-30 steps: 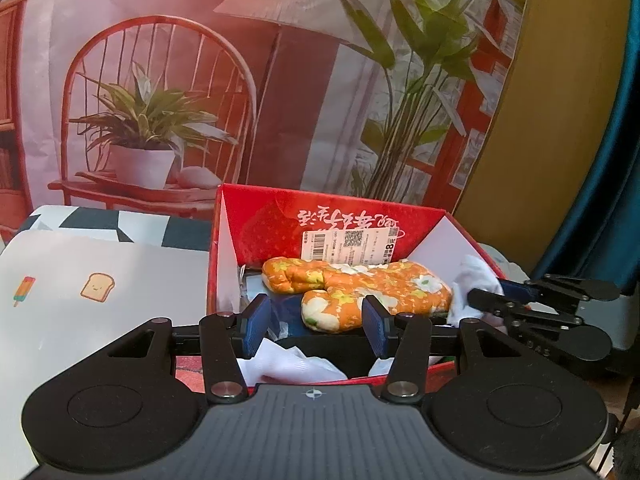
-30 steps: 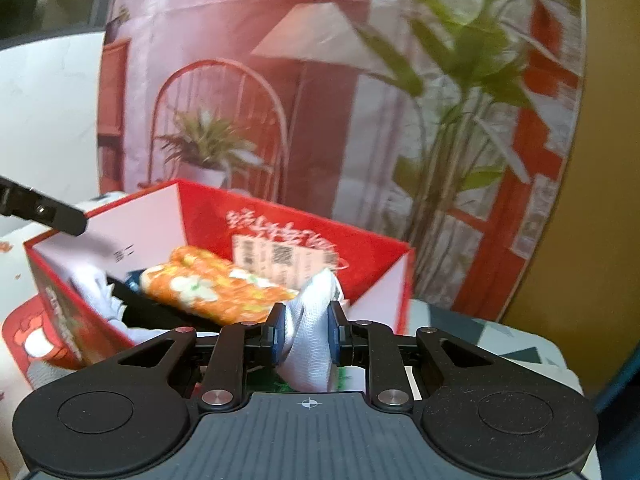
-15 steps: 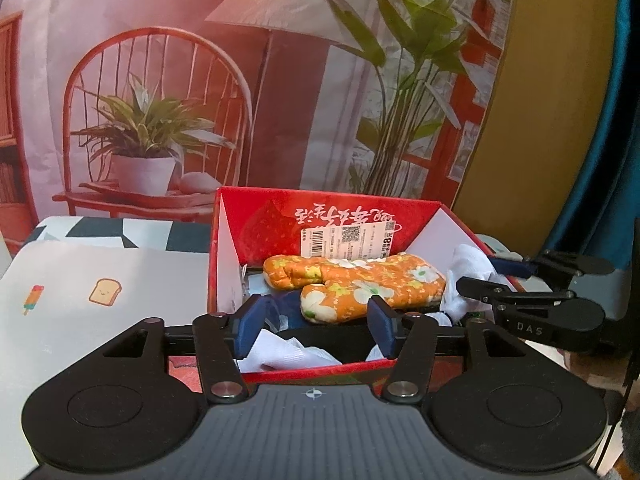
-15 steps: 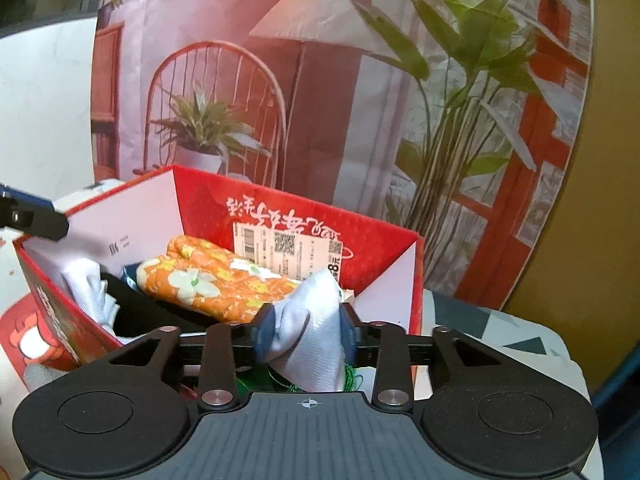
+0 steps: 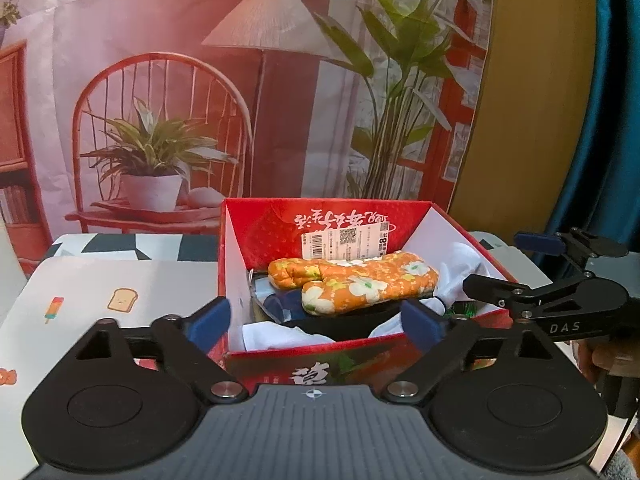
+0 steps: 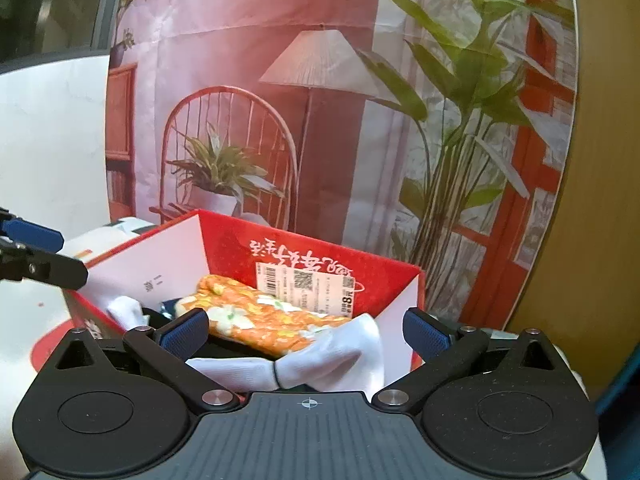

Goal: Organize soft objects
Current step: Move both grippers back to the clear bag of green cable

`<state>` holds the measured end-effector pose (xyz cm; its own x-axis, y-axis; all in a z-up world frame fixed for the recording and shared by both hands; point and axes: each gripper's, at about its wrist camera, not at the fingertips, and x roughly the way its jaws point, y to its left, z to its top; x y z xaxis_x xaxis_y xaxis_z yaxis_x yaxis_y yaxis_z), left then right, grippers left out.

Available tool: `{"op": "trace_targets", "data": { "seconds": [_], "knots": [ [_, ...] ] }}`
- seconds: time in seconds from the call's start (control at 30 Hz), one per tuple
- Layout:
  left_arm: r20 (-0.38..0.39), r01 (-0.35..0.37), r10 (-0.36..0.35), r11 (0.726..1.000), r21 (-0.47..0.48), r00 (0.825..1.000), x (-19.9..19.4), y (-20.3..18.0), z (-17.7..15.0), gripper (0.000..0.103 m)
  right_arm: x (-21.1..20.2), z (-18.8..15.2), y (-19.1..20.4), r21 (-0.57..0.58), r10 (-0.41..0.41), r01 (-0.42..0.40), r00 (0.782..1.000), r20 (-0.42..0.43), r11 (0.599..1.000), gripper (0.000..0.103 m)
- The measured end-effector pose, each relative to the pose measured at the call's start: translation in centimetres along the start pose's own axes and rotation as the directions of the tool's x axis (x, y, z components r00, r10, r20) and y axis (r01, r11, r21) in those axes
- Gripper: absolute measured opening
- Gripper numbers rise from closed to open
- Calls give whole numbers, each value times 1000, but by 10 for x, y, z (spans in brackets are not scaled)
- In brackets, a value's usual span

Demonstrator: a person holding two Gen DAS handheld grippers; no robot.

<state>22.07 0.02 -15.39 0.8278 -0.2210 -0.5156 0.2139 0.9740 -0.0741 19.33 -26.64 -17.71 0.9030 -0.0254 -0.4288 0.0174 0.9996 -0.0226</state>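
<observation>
Both the left gripper [image 5: 316, 322] and the right gripper [image 6: 306, 330] were opening wide and gripped nothing, poised at the near edge of a red box [image 5: 280, 228] on the desk [image 5: 100, 280], where a white sock [image 6: 328, 360] lay beside an orange floral oven mitt [image 5: 360, 284].

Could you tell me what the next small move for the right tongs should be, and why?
Probably draw the right tongs back and up. Their jaws are opening, no longer pressing the white sock, which lies draped at the red box's near edge beside the orange floral mitt.
</observation>
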Motion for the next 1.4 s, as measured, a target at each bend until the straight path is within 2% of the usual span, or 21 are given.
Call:
{"op": "trace_targets", "data": {
  "seconds": [0.27,0.6,0.8,0.93,1.23,1.4],
  "knots": [
    [-5,-28,28,1000,-3,1000,-11,2,-9,103,-21,-9,6,68,1,-2,1000,25,998,103],
    [-1,-48,48,999,-4,999,-27,0,-39,103,-49,-37,11,176,2,-16,997,82,984,103],
    [-33,-54,53,998,-25,998,-27,2,-65,103,-62,-63,15,209,7,-26,996,93,978,103],
    [-49,-57,55,997,-51,997,-28,5,-82,103,-67,-82,18,218,1,-19,996,84,976,103],
    [-110,-54,47,997,-56,993,-19,2,-113,103,-58,-126,26,259,-6,7,1000,-5,966,103],
    [-132,-36,28,997,-61,991,-15,-3,-128,103,-54,-143,34,254,15,-4,999,-39,967,103]
  ]
}}
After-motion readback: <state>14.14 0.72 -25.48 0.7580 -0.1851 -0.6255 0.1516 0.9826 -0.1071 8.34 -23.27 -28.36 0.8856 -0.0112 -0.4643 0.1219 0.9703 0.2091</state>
